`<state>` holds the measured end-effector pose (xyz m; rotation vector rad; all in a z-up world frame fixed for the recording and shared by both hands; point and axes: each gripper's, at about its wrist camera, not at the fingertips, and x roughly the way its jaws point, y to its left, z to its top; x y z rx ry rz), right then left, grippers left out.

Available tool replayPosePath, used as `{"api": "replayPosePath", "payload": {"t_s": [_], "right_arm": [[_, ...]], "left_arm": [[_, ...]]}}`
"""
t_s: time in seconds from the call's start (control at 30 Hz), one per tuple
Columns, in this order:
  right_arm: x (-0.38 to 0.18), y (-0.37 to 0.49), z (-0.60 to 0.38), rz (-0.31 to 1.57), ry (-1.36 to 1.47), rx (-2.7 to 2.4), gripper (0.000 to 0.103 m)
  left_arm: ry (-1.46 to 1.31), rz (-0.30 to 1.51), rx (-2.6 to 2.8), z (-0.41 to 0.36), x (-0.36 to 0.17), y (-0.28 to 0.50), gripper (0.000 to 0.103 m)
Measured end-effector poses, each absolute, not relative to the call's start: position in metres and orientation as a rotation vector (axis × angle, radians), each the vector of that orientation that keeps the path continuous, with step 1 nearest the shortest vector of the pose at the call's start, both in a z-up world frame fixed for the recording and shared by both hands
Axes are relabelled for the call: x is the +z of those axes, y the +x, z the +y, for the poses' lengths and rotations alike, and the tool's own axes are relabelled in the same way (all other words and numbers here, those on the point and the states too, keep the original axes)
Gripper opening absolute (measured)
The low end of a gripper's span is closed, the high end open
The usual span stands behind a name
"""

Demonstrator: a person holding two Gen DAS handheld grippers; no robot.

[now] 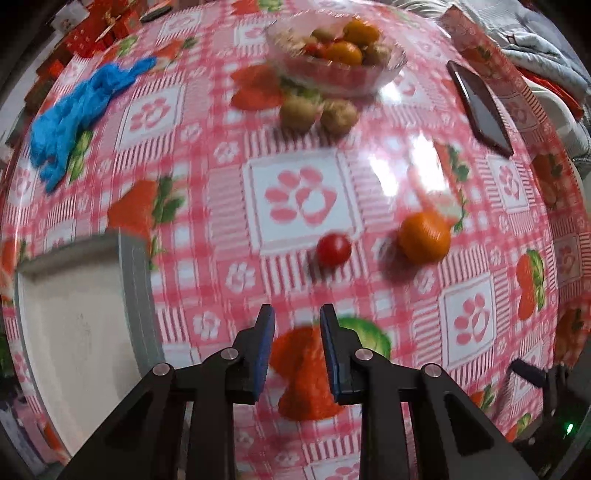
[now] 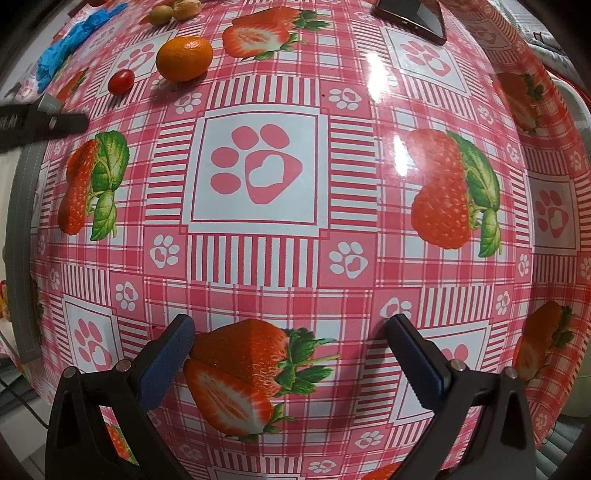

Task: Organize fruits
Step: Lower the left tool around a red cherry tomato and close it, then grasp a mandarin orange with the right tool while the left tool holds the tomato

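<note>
Looking down through the left wrist view first: left gripper point(image 1: 297, 325) hovering over the tablecloth point(image 1: 229, 206), jaws pulled in close with only a narrow gap and nothing but a printed strawberry showing between them, so clenched on nothing. Sitting just ahead, a cherry tomato point(image 1: 333, 249) with a tangerine point(image 1: 424, 236) near it, both loose on the cloth. Further off, two kiwis point(image 1: 318, 115) lying side by side just in front of a glass bowl point(image 1: 391, 66) already holding tangerines, kiwis and something red, probably the collection spot. Lying off to the sides and staying out of the way: blue bag point(image 1: 81, 110), phone point(image 1: 480, 107), white tray point(image 1: 70, 325). Everything smeared a bit by blur.

Switching to the right wrist view: right gripper point(image 2: 291, 354) hanging over bare cloth, jaws spread wide and released, gripping nothing, most likely parked while the other side works. Showing up top left, the same tangerine point(image 2: 184, 58) and tomato point(image 2: 120, 81), with the kiwis point(image 2: 176, 11) at the frame edge. Guessing four loose fruits remaining for the bowl.
</note>
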<state>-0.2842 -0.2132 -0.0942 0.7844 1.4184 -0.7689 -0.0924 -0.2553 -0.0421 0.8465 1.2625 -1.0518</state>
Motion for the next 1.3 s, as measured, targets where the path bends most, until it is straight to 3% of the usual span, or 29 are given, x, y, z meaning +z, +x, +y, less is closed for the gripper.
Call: {"api": "replayPosePath", "payload": {"t_s": [0.23, 0.3, 0.33, 0.37, 0.73, 0.8, 0.87, 0.93, 1.0, 1.03, 1.3], "right_arm": [[-0.094, -0.284, -0.213, 1.413, 0.784, -0.772, 0.103], [-0.094, -0.284, -0.213, 1.415, 0.785, -0.771, 0.103], [-0.094, -0.284, -0.213, 1.416, 0.786, -0.771, 0.103], [-0.094, -0.284, -0.213, 1.417, 0.787, -0.77, 0.103], [-0.095, -0.283, -0.213, 1.419, 0.789, -0.769, 0.103], [-0.095, -0.283, -0.214, 1.422, 0.789, -0.768, 0.103], [-0.095, -0.282, -0.214, 1.425, 0.79, -0.765, 0.103], [-0.095, -0.282, -0.215, 1.427, 0.79, -0.764, 0.103], [-0.096, -0.281, -0.216, 1.433, 0.792, -0.761, 0.103], [-0.096, -0.28, -0.217, 1.44, 0.794, -0.757, 0.103], [-0.086, -0.278, -0.244, 1.41, 0.892, -0.733, 0.1]], "left_arm": [[0.898, 1.218, -1.106, -0.292, -0.046, -0.107, 0.027], [0.92, 1.212, -1.103, -0.296, -0.049, -0.11, 0.045], [0.925, 1.186, -1.091, -0.296, -0.048, -0.112, 0.067], [0.919, 1.162, -1.089, -0.302, -0.046, -0.113, 0.069], [0.935, 1.179, -1.079, -0.299, -0.055, -0.111, 0.069], [0.955, 1.181, -1.073, -0.304, -0.064, -0.116, 0.067], [0.935, 1.197, -1.09, -0.305, -0.066, -0.116, 0.047], [0.929, 1.196, -1.091, -0.31, -0.064, -0.115, 0.034], [0.93, 1.205, -1.094, -0.314, -0.065, -0.116, 0.03], [0.932, 1.201, -1.098, -0.315, -0.064, -0.115, 0.023], [0.92, 1.243, -1.084, -0.297, -0.059, -0.1, 0.023]]}}
